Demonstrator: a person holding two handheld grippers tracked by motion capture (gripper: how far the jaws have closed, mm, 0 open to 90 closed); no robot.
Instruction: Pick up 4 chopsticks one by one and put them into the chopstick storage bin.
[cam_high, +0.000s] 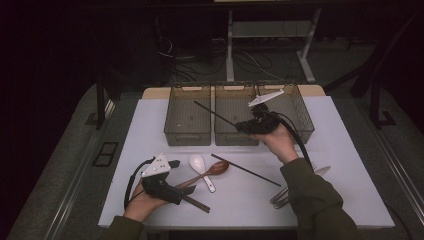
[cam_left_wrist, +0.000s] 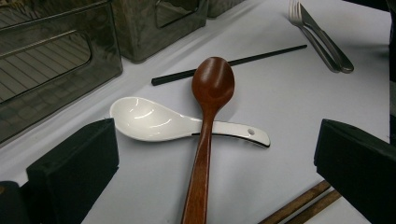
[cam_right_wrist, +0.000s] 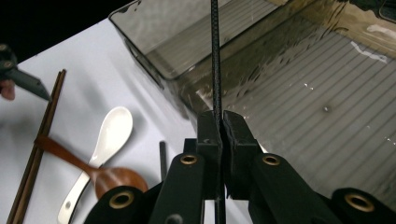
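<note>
While my right gripper (cam_high: 246, 126) hangs above the middle bin (cam_high: 235, 120) of three smoky plastic bins at the far side of the table (cam_high: 320, 150), its jaws are pressed together on a thin black chopstick (cam_high: 215, 113), which slants up and away over the middle and left bin (cam_high: 187, 117). In the right gripper view the black chopstick (cam_right_wrist: 215, 60) runs straight out between the pads, held near one end, so I judge it liable to pivot or slide in that narrow grip; released from here, its far tip could catch a rim and leave it propped across two bins or tipped onto the table. My left gripper (cam_high: 187, 191) rests low near the front edge, jaws wide apart, facing the wooden spoon (cam_left_wrist: 208, 126) that lies crossed over the white ceramic spoon (cam_left_wrist: 154, 123). Closing on the wooden handle there risks dragging or flipping the white one beneath. A second black chopstick (cam_high: 246, 170), brown chopsticks (cam_high: 197, 204) and metal cutlery (cam_high: 295, 187) wait on the table.
</note>
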